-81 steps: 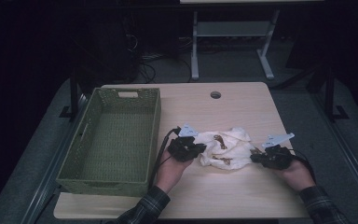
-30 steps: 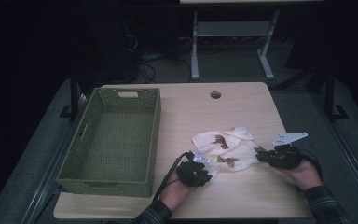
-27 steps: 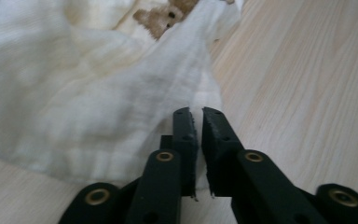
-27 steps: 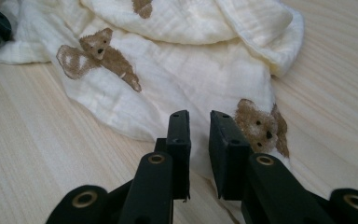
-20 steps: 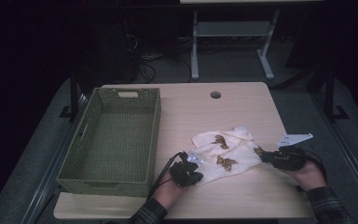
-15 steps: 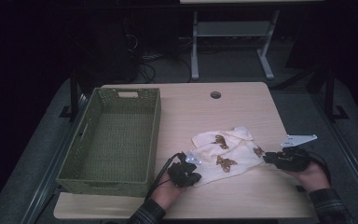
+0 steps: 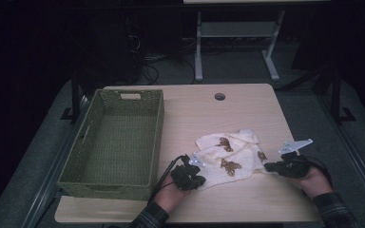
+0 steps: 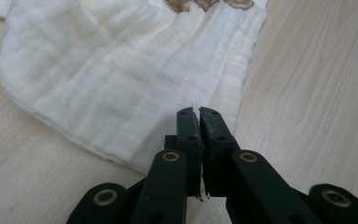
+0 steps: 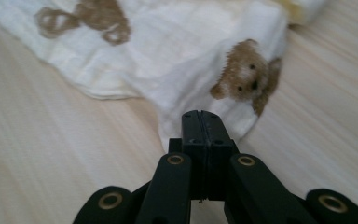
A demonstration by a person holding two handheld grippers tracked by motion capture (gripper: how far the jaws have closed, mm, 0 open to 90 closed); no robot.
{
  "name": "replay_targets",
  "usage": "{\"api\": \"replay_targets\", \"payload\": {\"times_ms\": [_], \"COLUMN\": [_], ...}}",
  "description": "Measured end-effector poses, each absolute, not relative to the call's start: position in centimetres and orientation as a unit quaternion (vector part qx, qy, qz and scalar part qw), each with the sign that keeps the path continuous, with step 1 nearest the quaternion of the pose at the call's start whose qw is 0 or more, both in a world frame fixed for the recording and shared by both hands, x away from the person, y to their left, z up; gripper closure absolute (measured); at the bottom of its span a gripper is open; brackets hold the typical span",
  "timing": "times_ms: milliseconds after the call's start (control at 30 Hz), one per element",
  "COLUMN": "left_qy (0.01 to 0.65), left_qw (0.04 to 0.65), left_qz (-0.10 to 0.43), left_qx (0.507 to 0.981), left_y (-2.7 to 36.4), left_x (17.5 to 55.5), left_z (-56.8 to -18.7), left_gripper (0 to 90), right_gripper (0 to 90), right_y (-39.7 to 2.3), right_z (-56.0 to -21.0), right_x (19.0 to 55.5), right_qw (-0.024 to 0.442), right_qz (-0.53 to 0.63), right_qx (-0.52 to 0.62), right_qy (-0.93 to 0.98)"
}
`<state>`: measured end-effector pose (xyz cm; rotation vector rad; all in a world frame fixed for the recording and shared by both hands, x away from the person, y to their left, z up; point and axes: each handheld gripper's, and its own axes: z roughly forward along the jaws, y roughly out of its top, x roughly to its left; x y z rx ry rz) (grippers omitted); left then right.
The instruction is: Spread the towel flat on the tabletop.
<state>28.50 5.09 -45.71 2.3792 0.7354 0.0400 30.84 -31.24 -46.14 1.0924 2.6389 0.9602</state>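
Observation:
A white cloth (image 7: pixel 228 159) printed with brown bears lies partly spread on the wooden table (image 7: pixel 190 111). My left gripper (image 7: pixel 199 181) sits at its near left corner. In the left gripper view the jaws (image 8: pixel 199 115) are shut, with the cloth's (image 8: pixel 121 70) edge pinched at their tips. My right gripper (image 7: pixel 268 167) is at the cloth's right corner. Its jaws (image 9: pixel 201 117) have just been closing and now pinch the cloth (image 9: pixel 177 70) just below a bear's face (image 9: pixel 244 77).
An empty green woven basket (image 7: pixel 158 137) stands on the table's left half, close to my left hand. A round cable hole (image 7: pixel 220 96) lies near the far edge. A grey desk frame (image 7: pixel 199 52) stands on the dark floor beyond.
My left hand came down toward me to the cloth's near left corner. My right hand drew to the right. The bunched cloth now lies wider and flatter.

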Motion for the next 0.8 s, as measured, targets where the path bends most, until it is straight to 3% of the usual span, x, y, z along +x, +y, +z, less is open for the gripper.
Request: {"api": "replay_targets", "payload": {"times_ms": [367, 600, 800], "left_qy": [0.278, 0.276, 0.279], "left_qw": [0.319, 0.319, 0.322], "left_qz": [0.012, 0.012, 0.01], "left_qx": [0.906, 0.907, 0.905], "left_y": [5.1, 5.2, 5.1], "left_x": [28.5, 28.6, 28.5], "left_z": [-45.7, -45.7, -45.7], "left_gripper": [85.6, 84.9, 84.3], "right_gripper": [88.9, 76.2, 72.9], "right_y": [-26.5, -28.1, -29.9], "right_z": [-46.0, -44.2, -44.0], "right_x": [27.6, 28.1, 30.2], "right_qw": [0.01, 0.046, 0.088], "right_qz": [0.33, 0.369, 0.363], "right_qx": [0.272, 0.297, 0.335], "right_qy": [0.904, 0.88, 0.865]}}
